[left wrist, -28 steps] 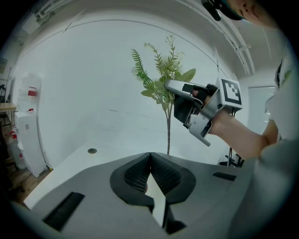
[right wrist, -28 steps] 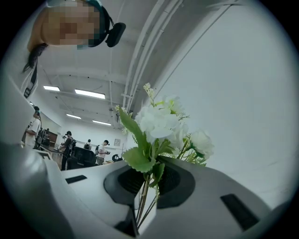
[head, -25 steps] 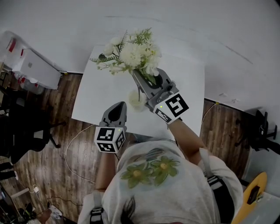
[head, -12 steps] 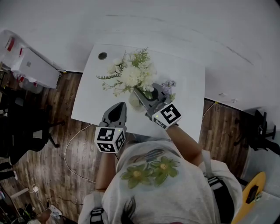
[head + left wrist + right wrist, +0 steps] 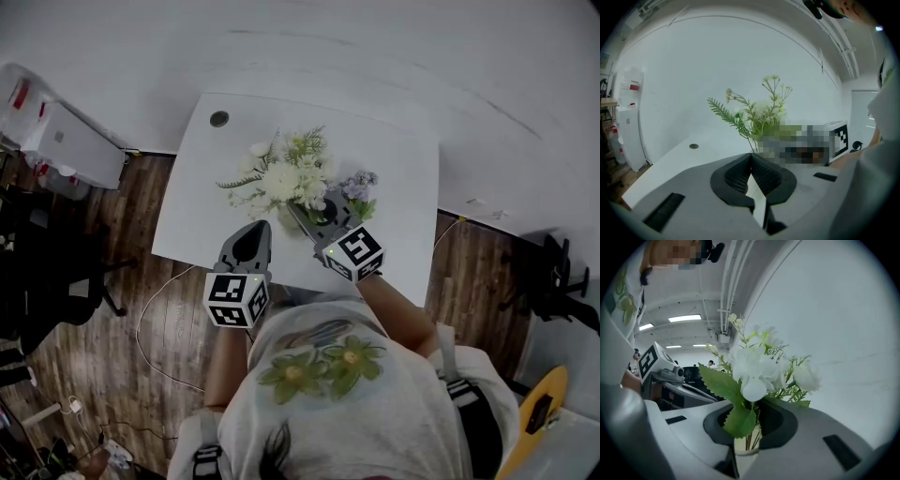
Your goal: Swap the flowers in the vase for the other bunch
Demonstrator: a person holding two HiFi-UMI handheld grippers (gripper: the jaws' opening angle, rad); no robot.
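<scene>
White bunch [image 5: 281, 178] stood mid-table [image 5: 394, 159], its stems clamped in the right gripper [image 5: 749, 427] and dipping into the vase [image 5: 746, 460]. Purple bunch [image 5: 358, 187] lay at its 3 o'clock. Left gripper [image 5: 251, 232], at 7 o'clock, hung pinched closed and empty.

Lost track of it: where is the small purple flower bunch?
Head view: the small purple flower bunch lies on the white table, right of the white flower bunch and just beyond the right gripper.
</scene>
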